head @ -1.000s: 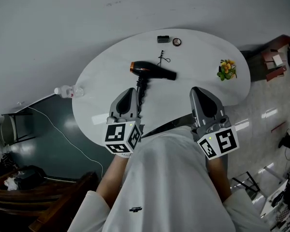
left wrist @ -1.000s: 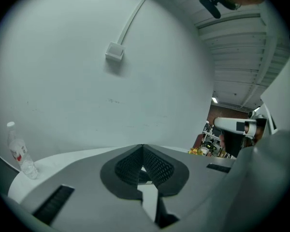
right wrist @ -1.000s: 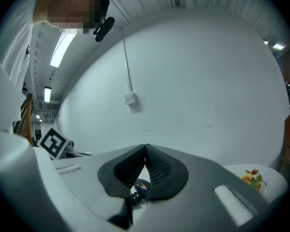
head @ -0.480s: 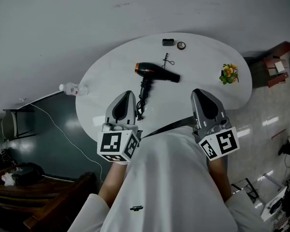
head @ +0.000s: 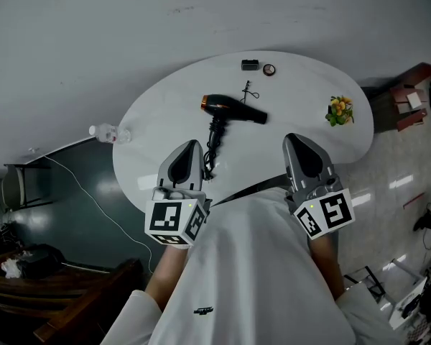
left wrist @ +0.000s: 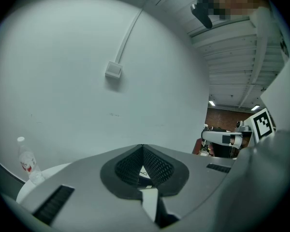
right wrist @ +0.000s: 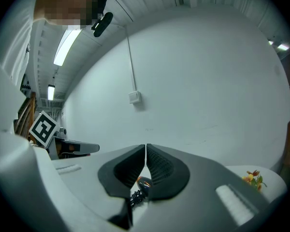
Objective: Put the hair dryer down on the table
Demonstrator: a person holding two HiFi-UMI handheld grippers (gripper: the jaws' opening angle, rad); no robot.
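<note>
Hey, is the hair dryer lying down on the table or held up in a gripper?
Lying down: the hair dryer rests on its side on the white table, with nothing gripping it.

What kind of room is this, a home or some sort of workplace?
Probably a workroom or lab, not a home: a white table with a hair dryer and a few small things, a glossy floor with furniture pushed to its edges, and strip lights overhead.
</note>
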